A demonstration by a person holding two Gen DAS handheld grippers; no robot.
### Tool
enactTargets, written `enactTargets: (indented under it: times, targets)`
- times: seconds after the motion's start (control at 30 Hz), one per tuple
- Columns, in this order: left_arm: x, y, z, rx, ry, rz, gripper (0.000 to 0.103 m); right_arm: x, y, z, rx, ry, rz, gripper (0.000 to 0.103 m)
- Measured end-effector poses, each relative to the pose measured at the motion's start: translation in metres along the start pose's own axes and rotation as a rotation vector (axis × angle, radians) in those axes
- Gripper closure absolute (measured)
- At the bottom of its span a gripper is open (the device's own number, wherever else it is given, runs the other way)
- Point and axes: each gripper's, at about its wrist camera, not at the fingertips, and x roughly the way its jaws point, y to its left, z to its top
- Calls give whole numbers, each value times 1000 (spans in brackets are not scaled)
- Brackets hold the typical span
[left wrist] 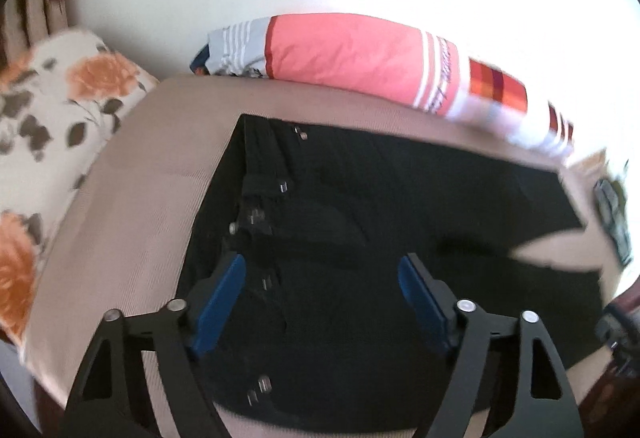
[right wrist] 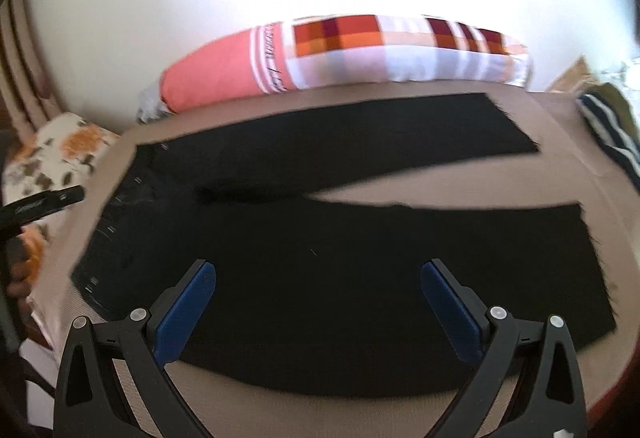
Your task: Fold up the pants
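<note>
— Status of the pants point(right wrist: 320, 258)?
— Lay flat on the bed point(right wrist: 400, 194), legs parted, waist left. No fold made.
— Grippers?
— Left hand-held gripper point(left wrist: 322, 270) and right hand-held gripper point(right wrist: 318, 276) both spread, holding nothing, above the near leg.

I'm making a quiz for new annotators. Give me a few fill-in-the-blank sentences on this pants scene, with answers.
1. The pants lying flat on the bed are ____ in colour.
2. Both the left gripper and the right gripper are ____.
3. The pants' two legs lie ____, not stacked.
4. The long pillow lies ____ the pants.

Answers: black; open; apart; behind
</note>
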Motion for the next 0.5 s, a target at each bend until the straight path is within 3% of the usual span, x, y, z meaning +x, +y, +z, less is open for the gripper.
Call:
enactTargets:
  times: [0.17,0.37,0.5]
  targets:
    - [44,57,61,-100,48,-147,50,24,4,42,15,-3,135,1]
    - [128,121,102,-284,154,-329,69,72,20,72,28,54,169,1]
    - [174,144,113,-369,211,-362,73,109,33,81,31,106,174,1]
